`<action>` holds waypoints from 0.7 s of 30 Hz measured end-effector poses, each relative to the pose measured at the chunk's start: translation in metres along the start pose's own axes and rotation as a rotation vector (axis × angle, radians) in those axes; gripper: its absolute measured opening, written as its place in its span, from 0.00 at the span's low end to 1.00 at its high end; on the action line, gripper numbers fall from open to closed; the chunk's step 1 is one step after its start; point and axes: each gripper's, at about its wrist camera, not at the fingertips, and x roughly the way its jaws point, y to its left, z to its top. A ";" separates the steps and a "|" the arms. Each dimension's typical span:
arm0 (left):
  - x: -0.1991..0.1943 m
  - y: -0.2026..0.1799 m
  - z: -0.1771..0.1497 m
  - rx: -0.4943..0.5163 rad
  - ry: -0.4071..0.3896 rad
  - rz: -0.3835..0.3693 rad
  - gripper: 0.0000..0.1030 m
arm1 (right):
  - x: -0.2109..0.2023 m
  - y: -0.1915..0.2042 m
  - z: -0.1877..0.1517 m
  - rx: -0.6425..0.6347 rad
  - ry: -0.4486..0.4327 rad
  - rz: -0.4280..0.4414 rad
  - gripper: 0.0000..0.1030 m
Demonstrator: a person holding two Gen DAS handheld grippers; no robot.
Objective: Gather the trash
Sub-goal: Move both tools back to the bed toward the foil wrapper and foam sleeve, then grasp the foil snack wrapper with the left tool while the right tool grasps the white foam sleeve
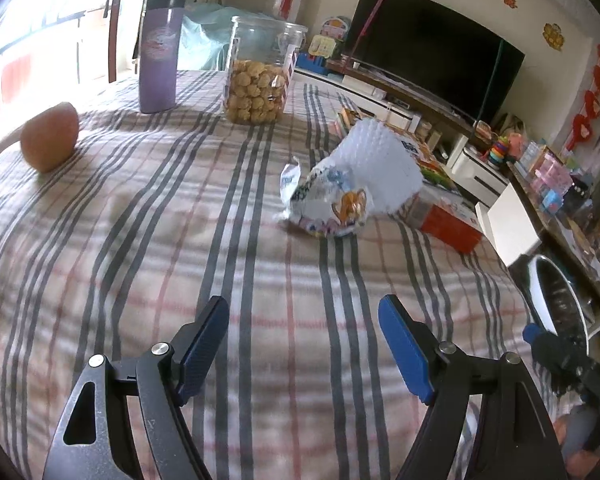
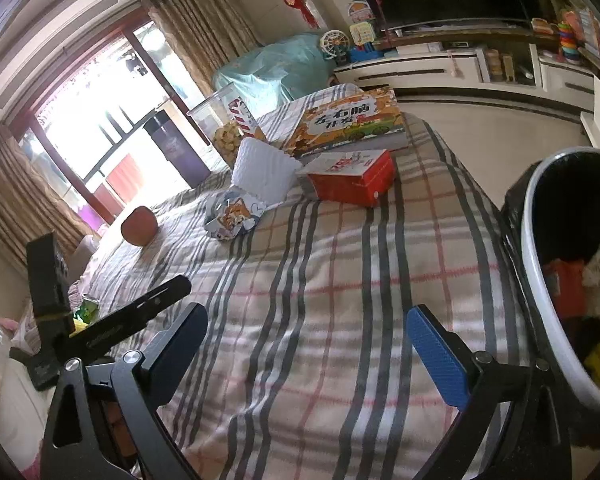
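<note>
Still uncollected, a crumpled snack wrapper (image 1: 328,204) lies mid-table on the plaid cloth (image 1: 140,240), beside white foam (image 1: 376,168). Both the left gripper (image 1: 304,344) and right gripper (image 2: 308,348) gape wide, empty. Beside the table, the bin (image 2: 540,280) already holds some trash.

A striped cloth (image 1: 148,216) covers the bench ahead of the jaws. Far ahead and to the left of the left jaws lies an apple (image 1: 50,142); beyond it stands a purple tumbler (image 1: 159,52), upright, with a clear cookie jar (image 1: 260,74) just to its right. Ahead of the right jaws a red box (image 2: 354,178) sits just before an orange picture book (image 2: 348,124). A TV (image 1: 432,46) stands far off.
</note>
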 end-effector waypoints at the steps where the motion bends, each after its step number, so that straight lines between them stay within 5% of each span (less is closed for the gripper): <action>1: 0.004 0.000 0.003 -0.002 0.001 -0.002 0.75 | 0.002 -0.001 0.002 0.000 0.001 0.001 0.98; 16: 0.070 -0.007 0.044 -0.010 0.010 -0.050 0.75 | 0.021 -0.017 0.015 0.043 0.022 0.018 0.98; 19: 0.071 -0.007 0.045 0.016 -0.010 -0.054 0.67 | 0.024 -0.018 0.016 0.048 0.027 0.019 0.98; 21: 0.075 -0.008 0.045 0.043 -0.006 -0.064 0.39 | 0.026 -0.018 0.016 0.047 0.028 0.017 0.98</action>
